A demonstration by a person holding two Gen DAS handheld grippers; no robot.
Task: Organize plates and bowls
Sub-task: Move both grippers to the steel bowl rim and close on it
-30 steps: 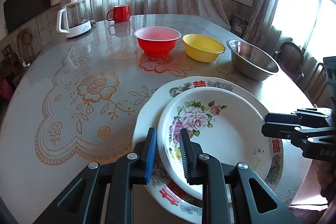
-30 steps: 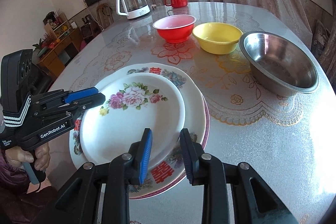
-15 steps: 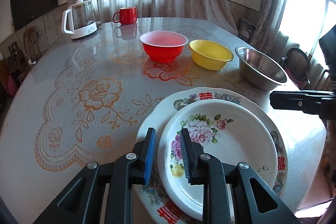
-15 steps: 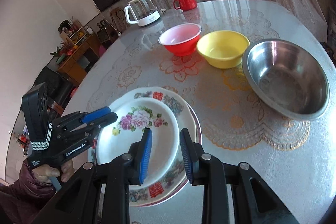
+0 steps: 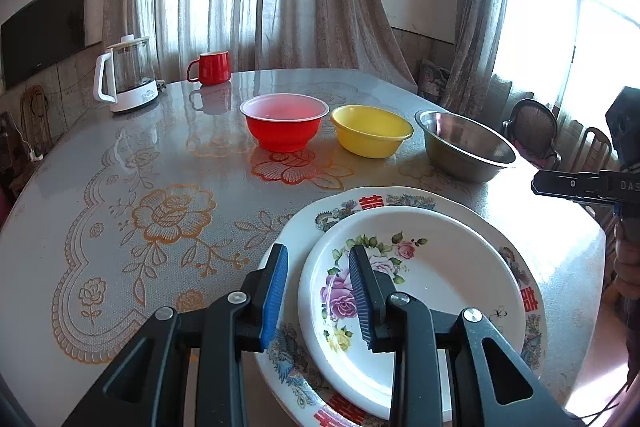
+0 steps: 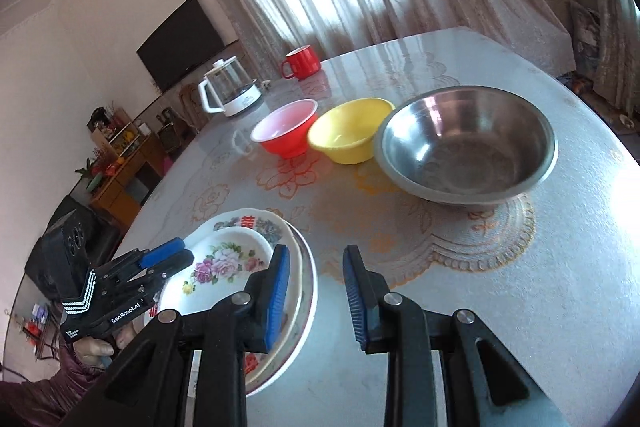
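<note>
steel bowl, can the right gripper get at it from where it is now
Probably yes. The right gripper is open and empty above bare table, with the steel bowl straight ahead and nothing between them. The yellow bowl touches or nearly touches its left rim, so the near or right rim looks easier.

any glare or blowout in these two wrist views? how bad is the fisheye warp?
Left wrist view: window at right blown out white, curtains bowed by the lens, dark vignette corners. Right wrist view: glare washes the table at right, highlight inside the steel bowl, horizon tilted and curved. Both stay sharp.
</note>
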